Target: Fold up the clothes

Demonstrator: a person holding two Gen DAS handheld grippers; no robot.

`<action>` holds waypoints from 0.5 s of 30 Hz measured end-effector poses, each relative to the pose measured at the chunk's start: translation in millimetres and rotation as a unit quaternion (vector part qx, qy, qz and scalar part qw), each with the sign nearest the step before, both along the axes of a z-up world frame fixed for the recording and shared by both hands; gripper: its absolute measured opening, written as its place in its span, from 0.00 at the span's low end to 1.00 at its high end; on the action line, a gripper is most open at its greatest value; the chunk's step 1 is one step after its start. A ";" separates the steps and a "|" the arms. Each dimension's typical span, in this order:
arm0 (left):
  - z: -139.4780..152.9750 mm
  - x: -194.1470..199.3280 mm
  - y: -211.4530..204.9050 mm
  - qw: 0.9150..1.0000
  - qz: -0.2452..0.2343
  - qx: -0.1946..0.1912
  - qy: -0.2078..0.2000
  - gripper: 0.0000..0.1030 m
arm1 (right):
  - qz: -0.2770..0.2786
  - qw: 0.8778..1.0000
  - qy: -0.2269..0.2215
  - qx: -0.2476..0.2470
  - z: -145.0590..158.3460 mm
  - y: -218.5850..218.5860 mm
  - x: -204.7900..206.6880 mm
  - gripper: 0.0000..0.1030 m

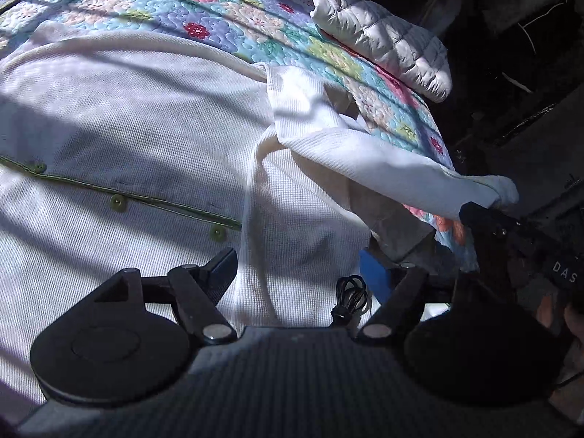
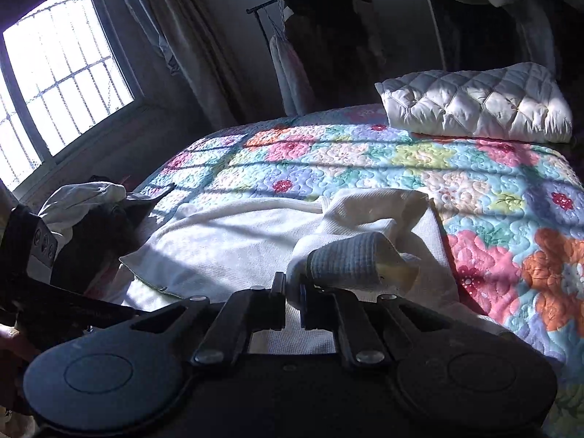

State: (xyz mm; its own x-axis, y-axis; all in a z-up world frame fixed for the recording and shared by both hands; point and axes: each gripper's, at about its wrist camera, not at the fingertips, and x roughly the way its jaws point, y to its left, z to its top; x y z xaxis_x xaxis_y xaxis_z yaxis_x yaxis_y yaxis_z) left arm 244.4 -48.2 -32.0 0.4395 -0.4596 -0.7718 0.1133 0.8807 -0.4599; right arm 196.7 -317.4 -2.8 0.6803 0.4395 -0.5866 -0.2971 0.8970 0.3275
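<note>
Pinching the ribbed cuff [image 2: 350, 259] of the cream waffle-knit shirt [image 1: 127, 116], my right gripper [image 2: 292, 294] has the sleeve between nearly closed jaws. My left gripper [image 1: 303, 266] hangs wide open, empty, above the shirt's body. The sleeve stretches rightward off the flowered quilt [image 2: 492, 182]; folding it inward falls to the right hand. No containers here.

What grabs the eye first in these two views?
The floral quilt, patched in pink, blue and orange, covers the bed. A white waffle-knit shirt with green buttons lies spread on it. Its sleeve cuff sits between the right gripper jaws, while the left gripper hangs open over the shirt. A folded white padded blanket rests at the quilt's far edge.
</note>
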 end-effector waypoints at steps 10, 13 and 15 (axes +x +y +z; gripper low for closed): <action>-3.4 -32.4 -2.9 1.000 -0.006 0.026 0.017 0.75 | -0.012 0.984 0.109 0.144 -44.8 -15.2 -48.8 0.28; 7.8 -39.5 -0.7 0.995 -0.013 0.097 0.001 0.75 | -0.009 0.974 0.134 0.183 -28.2 -28.3 -68.6 0.28; 13.8 -43.6 5.5 0.993 -0.013 0.115 -0.001 0.75 | -0.009 0.974 0.143 0.174 -14.3 -34.0 -80.7 0.29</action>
